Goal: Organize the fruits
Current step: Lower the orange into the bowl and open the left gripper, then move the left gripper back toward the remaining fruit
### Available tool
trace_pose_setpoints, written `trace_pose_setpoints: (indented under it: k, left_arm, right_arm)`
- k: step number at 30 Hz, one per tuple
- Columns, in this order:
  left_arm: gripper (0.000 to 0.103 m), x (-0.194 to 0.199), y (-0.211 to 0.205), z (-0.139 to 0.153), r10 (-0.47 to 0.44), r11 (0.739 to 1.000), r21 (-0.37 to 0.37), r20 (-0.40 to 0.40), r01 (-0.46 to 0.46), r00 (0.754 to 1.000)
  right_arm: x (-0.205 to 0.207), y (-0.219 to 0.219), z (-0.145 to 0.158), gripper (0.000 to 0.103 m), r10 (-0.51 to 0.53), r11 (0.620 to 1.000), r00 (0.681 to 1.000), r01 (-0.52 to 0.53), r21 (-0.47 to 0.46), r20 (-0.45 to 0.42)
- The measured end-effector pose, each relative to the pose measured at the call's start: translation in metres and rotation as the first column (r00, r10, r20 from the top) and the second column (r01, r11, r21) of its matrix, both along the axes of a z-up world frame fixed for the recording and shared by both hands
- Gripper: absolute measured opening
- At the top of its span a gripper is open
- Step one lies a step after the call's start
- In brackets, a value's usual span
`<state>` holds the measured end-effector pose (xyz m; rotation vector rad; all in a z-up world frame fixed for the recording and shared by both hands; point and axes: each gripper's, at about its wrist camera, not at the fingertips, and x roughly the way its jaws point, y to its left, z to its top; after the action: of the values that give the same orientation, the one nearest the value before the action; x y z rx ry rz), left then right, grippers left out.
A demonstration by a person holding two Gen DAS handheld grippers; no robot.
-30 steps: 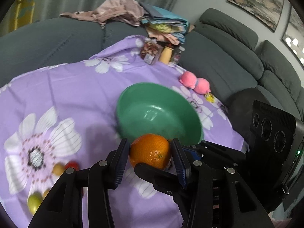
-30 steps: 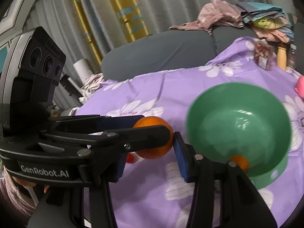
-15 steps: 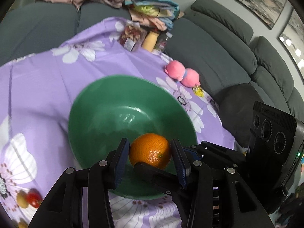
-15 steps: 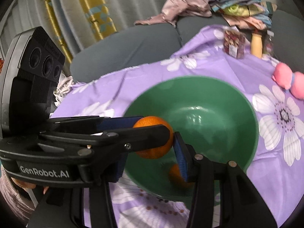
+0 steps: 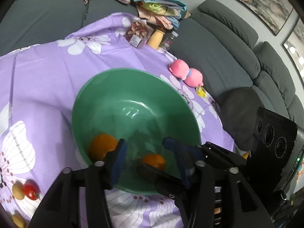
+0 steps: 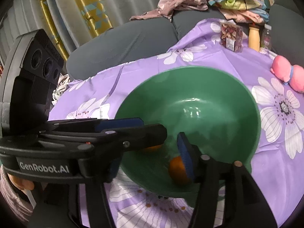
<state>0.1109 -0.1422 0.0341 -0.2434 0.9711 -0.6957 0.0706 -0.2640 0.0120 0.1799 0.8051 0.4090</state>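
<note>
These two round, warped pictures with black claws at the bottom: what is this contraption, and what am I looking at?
There is no robot here. A person holds a hand-held gripper in each hand. Each carries a wide-angle camera looking forward along its jaws, hence the warped view. One picture comes from the left gripper, the other from the right gripper. Both hover over a green bowl on a purple flowered cloth. Both pairs of jaws are open and hold nothing. One orange and a second orange lie in the bowl. A tomato and a yellowish fruit sit on the cloth, and a pink plush toy lies farther off.
</note>
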Motion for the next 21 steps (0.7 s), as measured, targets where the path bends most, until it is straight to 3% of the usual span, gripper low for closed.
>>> trace_pose_setpoints:
  k: [12,16,21]
  left_arm:
    - [0.094,-0.037,0.061,0.031,0.157,0.988,-0.019,0.089,-0.156,0.984]
    - [0.098,-0.053,0.088,0.026,0.253,0.966,0.029,0.072,-0.255,0.965]
    - [0.098,-0.076,0.13,0.011,0.355,0.935,0.026,0.015,-0.355,0.935]
  right_arm:
    - [-0.039,0.014,0.026,0.092,-0.007,1.0,0.994,0.009,-0.013,0.108]
    - [-0.051,0.021,0.032,0.096,0.006,1.0,0.993,-0.006,0.0,0.121]
    - [-0.065,0.032,0.034,0.101,0.024,1.0,0.991,-0.026,0.017,0.132]
